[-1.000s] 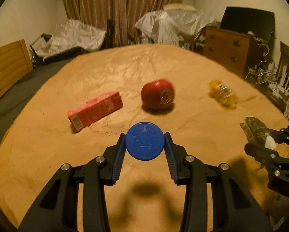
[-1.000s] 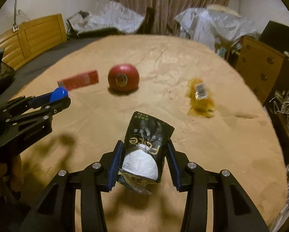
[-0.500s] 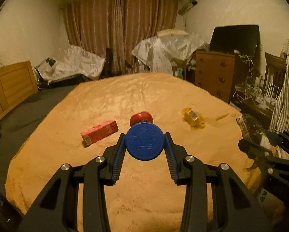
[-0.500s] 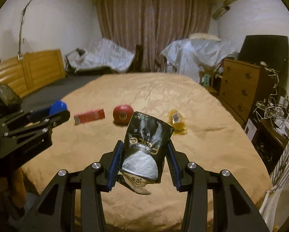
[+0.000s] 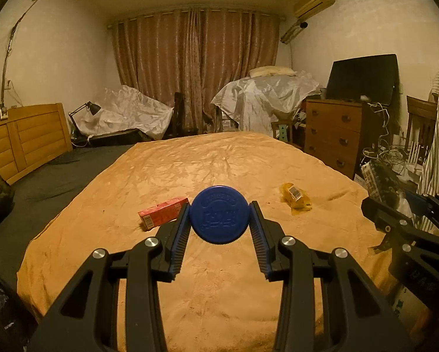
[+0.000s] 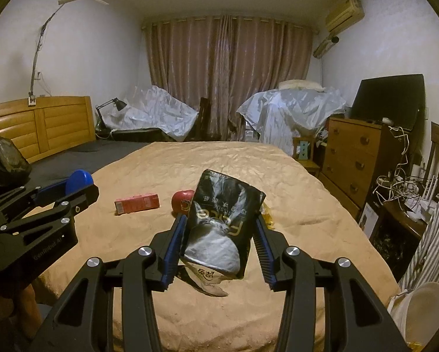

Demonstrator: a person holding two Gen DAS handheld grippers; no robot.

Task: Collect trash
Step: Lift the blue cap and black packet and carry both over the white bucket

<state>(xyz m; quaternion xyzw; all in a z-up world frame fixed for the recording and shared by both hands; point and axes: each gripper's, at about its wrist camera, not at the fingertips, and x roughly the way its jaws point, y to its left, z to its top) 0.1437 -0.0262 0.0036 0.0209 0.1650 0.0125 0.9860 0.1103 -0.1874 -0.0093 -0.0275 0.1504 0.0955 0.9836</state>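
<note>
- Left wrist view: left gripper (image 5: pixel 220 216) clamps a round blue cap (image 5: pixel 219 214), embossed face toward camera.
- Right gripper (image 6: pixel 219 228) grasps a black pouch (image 6: pixel 223 220), long axis pointing away, upward.

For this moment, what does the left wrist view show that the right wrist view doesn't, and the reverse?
Only the left wrist view shows the flat face of the blue cap, clamped in the left claw, and the yellow packet lying in the open.

Only the right wrist view shows the red apple and the front of the black pouch between the right claw's pads; there the yellow packet is mostly hidden behind the pouch.

Both show the orange bedspread and the red carton, and each catches the other claw from the side.
</note>
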